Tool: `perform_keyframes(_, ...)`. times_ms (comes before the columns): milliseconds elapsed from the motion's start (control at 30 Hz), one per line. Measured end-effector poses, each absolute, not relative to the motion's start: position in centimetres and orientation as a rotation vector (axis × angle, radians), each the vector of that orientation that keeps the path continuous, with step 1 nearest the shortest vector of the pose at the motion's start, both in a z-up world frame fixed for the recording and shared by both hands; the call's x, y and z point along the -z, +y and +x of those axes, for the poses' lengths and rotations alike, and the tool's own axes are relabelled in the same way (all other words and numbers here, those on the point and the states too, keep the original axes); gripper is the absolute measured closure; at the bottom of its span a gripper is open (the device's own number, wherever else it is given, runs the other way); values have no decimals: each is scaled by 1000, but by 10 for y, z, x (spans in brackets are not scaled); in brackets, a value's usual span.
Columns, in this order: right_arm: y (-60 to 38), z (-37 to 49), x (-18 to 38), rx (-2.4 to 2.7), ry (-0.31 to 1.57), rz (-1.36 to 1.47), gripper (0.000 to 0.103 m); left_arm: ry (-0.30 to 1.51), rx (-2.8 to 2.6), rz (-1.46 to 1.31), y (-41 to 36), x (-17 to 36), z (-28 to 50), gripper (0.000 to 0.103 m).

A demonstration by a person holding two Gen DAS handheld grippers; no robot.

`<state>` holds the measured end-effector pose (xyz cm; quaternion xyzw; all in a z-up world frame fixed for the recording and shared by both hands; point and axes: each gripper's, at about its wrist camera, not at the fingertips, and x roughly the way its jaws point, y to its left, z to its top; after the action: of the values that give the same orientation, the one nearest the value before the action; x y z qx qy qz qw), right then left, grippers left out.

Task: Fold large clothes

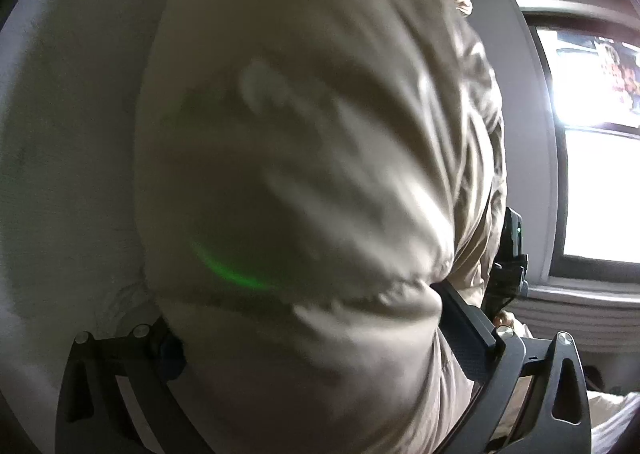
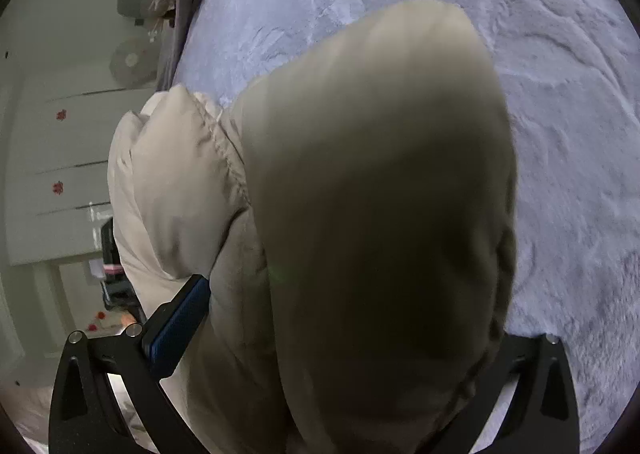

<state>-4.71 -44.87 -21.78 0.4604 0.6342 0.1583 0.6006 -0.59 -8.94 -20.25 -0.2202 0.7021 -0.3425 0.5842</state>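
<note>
Both claws, left (image 1: pixel 320 338) and right (image 2: pixel 340 338), clamped on coat (image 2: pixel 372 193), lifted above bed (image 2: pixel 560 133), likely for spreading.

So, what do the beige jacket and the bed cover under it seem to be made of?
The beige puffer jacket looks like smooth, slightly shiny synthetic shell, probably nylon or polyester, with padding: it bulges and puckers along a stitched seam. The lavender bed cover looks like soft plush fleece, matte, since its pile shows brushed swirl marks.
</note>
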Motion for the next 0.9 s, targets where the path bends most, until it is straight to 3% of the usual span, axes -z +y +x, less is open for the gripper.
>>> perform_keyframes(100,-448,-46,219,-341,1469,1083,0,1611,791,-489,-97,198,-8,0)
perform_keyframes(200,-449,-48,217,-303,1456,1122,6,1563,807,-449,-97,184,-11,9)
perform_keyframes(267,-450,-51,211,-292,1429,1155,31,1542,828,-445,-93,176,-9,18)
perform_keyframes(367,-445,-52,192,-272,1390,1139,52,1518,882,-445,-87,161,-4,26)
perform_keyframes(467,-434,-50,171,-250,1358,1124,57,1495,910,-420,-79,145,7,26)
perform_keyframes(700,-391,6,126,-305,1249,1100,58,1362,908,-396,-33,94,78,26)
perform_keyframes(900,-348,86,138,-379,1237,1054,58,1277,809,-367,18,88,159,26)
